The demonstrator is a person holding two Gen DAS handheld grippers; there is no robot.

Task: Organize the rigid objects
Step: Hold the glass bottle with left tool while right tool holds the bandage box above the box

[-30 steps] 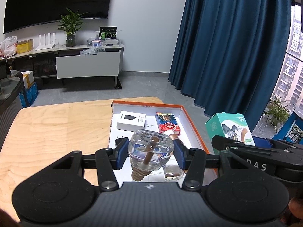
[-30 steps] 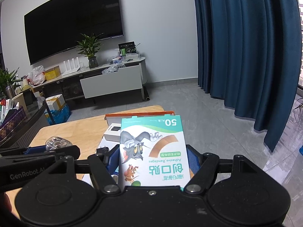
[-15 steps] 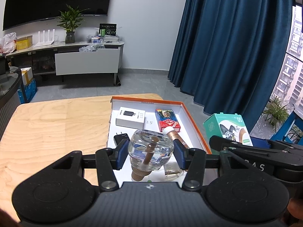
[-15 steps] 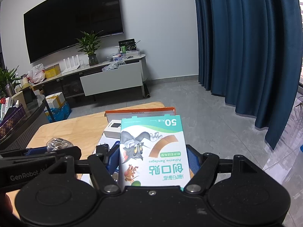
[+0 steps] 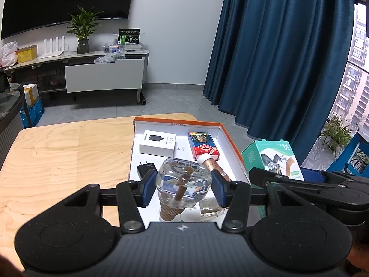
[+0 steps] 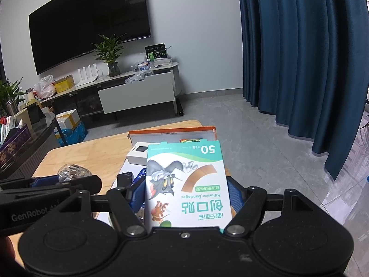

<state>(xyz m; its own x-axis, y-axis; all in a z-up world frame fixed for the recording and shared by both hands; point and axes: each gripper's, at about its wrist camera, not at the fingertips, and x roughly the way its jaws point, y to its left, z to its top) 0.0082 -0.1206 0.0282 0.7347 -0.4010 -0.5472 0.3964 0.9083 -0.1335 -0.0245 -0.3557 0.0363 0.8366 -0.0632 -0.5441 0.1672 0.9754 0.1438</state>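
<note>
My left gripper (image 5: 182, 188) is shut on a clear glass bottle (image 5: 183, 184) with a brown cork neck, held above the near end of a white tray with an orange rim (image 5: 233, 145). My right gripper (image 6: 184, 198) is shut on a green and white bandage box (image 6: 186, 184), held to the right of the tray; the box also shows in the left wrist view (image 5: 276, 159). The tray holds a white charger box (image 5: 158, 143), a red card pack (image 5: 203, 147), a black plug (image 5: 144, 169), a copper tube (image 5: 213, 166) and a small glass bottle (image 5: 211, 209).
The tray lies on the right part of a light wooden table (image 5: 64, 157). Past the table are grey floor, a TV stand (image 5: 101, 76) with a plant, and blue curtains (image 5: 276, 57) on the right. The left gripper (image 6: 46, 184) shows at the left of the right wrist view.
Both grippers have drawn back and risen slightly, so more of the tray shows. Each keeps its hold on its object.
</note>
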